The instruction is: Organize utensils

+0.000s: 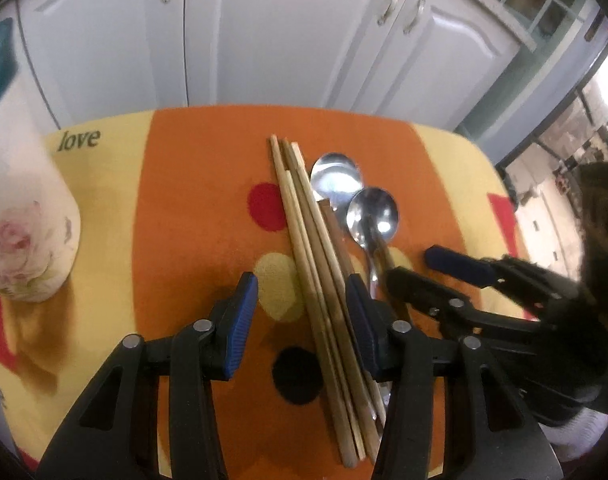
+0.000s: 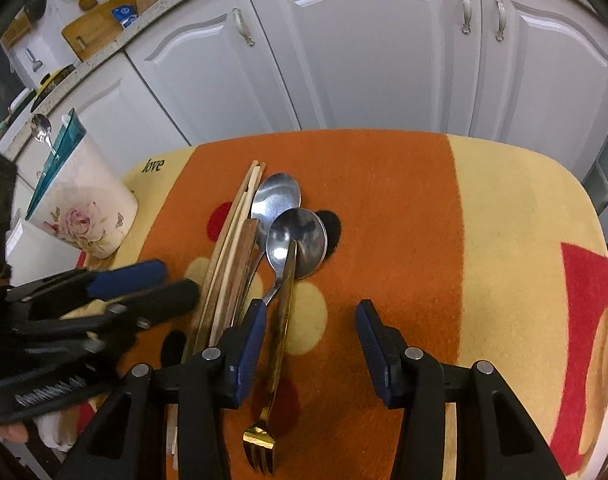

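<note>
L gripper (image 1: 302, 320) jaws wide over chopsticks (image 1: 316, 248), R gripper (image 2: 310, 340) prob hovering open

Utensils lie bunched on a mat (image 2: 404, 208) in front of a row of cabinet doors (image 2: 364, 52). Taking the chopsticks (image 1: 304, 232) as the landmark: two spoons (image 2: 282, 216) lie just to their right, bowls toward the cabinets, one overlapping the other, and a fork (image 2: 278, 320) rests across the nearer spoon, its tines pointing away from the cabinets. Well to the left of the chopsticks, at the mat's edge, stands a holder (image 2: 84, 216) (one more spoon (image 2: 41, 130) sticking up from it). The word "love" (image 1: 79, 140) lies on the mat between holder and chopsticks, nearer the cabinets.
</note>
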The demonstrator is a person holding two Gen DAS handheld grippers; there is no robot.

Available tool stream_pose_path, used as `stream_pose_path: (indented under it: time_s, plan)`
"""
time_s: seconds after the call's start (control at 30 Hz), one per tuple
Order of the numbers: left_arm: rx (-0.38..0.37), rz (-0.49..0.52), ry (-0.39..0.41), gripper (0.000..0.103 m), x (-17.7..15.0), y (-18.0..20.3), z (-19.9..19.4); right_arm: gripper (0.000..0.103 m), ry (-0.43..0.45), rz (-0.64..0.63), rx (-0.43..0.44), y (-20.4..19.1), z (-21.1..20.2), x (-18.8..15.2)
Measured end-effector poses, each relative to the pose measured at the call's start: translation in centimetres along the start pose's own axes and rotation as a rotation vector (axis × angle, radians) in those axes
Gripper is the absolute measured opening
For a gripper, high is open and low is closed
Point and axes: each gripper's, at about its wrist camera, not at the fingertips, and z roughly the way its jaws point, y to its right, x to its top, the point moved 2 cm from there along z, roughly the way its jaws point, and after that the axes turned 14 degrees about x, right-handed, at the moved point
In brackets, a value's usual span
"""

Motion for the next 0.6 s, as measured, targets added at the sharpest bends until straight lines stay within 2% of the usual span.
stream_pose_path:
  time_s: [0.27, 0.33, 0.4, 0.5, 0.6]
  plan:
    - [0.066, -0.020, -0.002, 0.040, -0.4, -3.1, 0.4, 0.046, -0.016, -0.071, -0.067, -0.2, -0.1, -0.3]
    - [0.107, -0.020, -0.014, 0.037, -0.8, -4.3, 0.5, 0.046, -0.019, -0.065, -0.079, 0.0, -0.4, -0.4]
    - [0.094, -0.039, -0.016, 0.036, -1.0, -5.3, 0.4, 0.046, -0.017, -0.060, -0.091, 0.2, -0.8, -0.5]
    - [0.070, -0.066, -0.019, 0.036, -0.9, -6.0, 0.0, 0.046, -0.010, -0.028, -0.066, 0.6, -1.2, -0.3]
    - [0.059, -0.062, -0.003, 0.036, -0.2, -5.6, -0.3, 0.046, 0.009, -0.009, -0.048, 0.6, -1.5, 0.1]
